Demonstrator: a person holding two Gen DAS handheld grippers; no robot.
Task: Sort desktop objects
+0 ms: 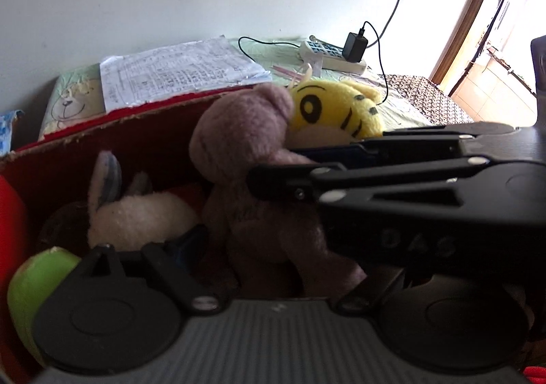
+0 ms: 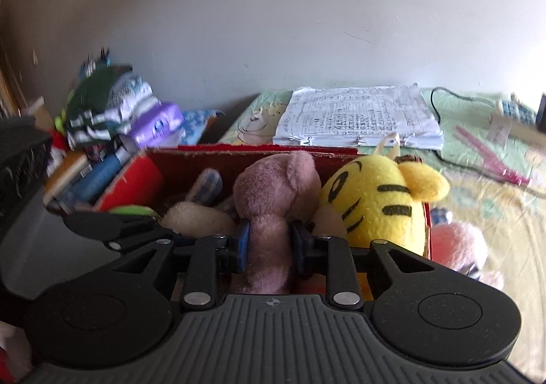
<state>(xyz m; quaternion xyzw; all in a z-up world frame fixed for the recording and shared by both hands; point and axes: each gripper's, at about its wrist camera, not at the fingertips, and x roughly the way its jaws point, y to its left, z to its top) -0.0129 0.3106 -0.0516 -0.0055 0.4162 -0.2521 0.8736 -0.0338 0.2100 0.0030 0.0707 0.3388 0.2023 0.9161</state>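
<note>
Your right gripper [image 2: 269,244] is clenched on the mauve plush bear [image 2: 273,199], over the red box [image 2: 239,158], beside the yellow tiger plush [image 2: 375,203]. Your left gripper [image 1: 245,274]: I cannot tell its opening.

Green tablecloth [image 2: 477,213], red box [image 2: 239,153], papers [image 2: 358,117]

Four plush toys crowd one red box [image 2: 239,158]: a mauve bear [image 2: 273,193], a yellow tiger [image 2: 375,206], a cream rabbit [image 2: 194,216] and, outside at right, a pink one [image 2: 457,247]. One paper stack [image 2: 358,117] lies beyond, one power strip [image 1: 332,54] far right.
</note>
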